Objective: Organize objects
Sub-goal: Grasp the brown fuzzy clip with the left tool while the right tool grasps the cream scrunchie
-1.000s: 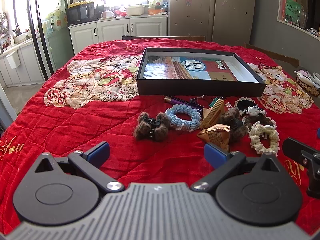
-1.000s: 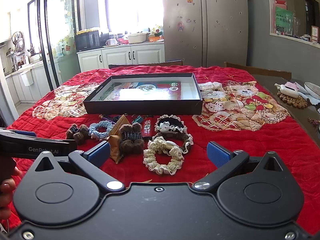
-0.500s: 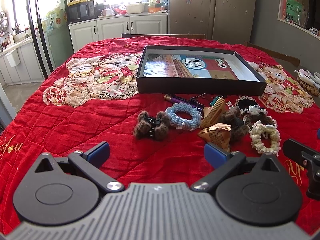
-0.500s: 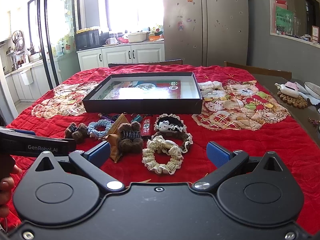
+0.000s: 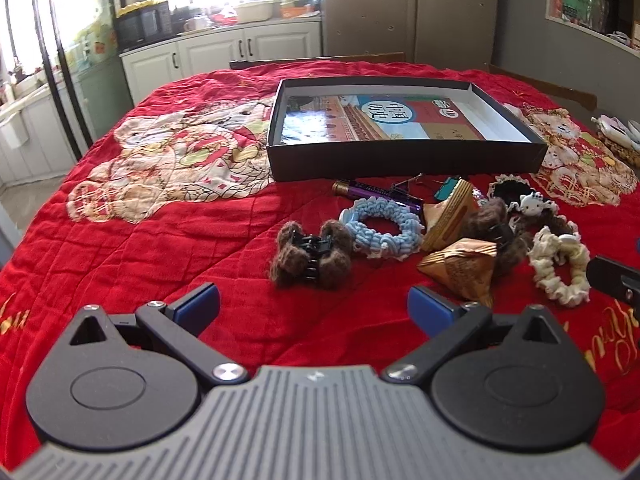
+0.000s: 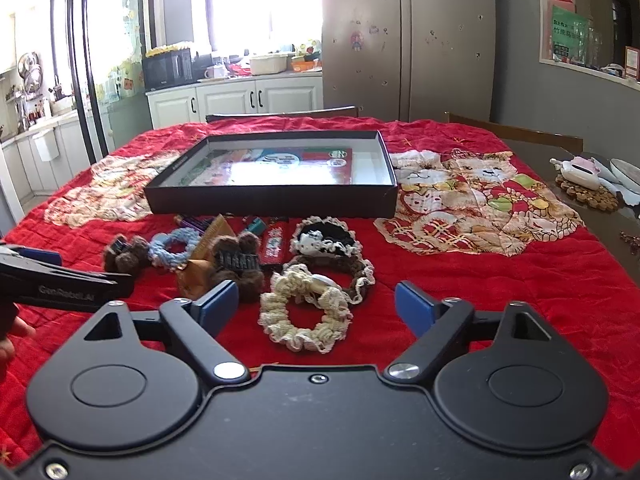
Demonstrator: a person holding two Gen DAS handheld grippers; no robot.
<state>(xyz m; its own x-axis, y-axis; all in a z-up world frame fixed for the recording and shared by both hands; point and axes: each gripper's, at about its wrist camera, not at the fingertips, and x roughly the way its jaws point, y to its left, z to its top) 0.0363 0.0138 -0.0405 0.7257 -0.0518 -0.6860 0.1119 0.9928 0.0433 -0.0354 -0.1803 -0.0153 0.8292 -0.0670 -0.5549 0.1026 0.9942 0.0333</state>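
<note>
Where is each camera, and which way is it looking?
Left wrist: sits on the left gripper, looking forward and down at a brown hair clip; its jaws stand open.
Right wrist: sits on the right gripper, looking at a cream scrunchie; its jaws are closing, nothing pressed between; a hand shows at left.
Both show the black box on the red cloth.

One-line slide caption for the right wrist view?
Right gripper, jaws closing with nothing gripped, nears a cream scrunchie among hair accessories before a black box.
</note>
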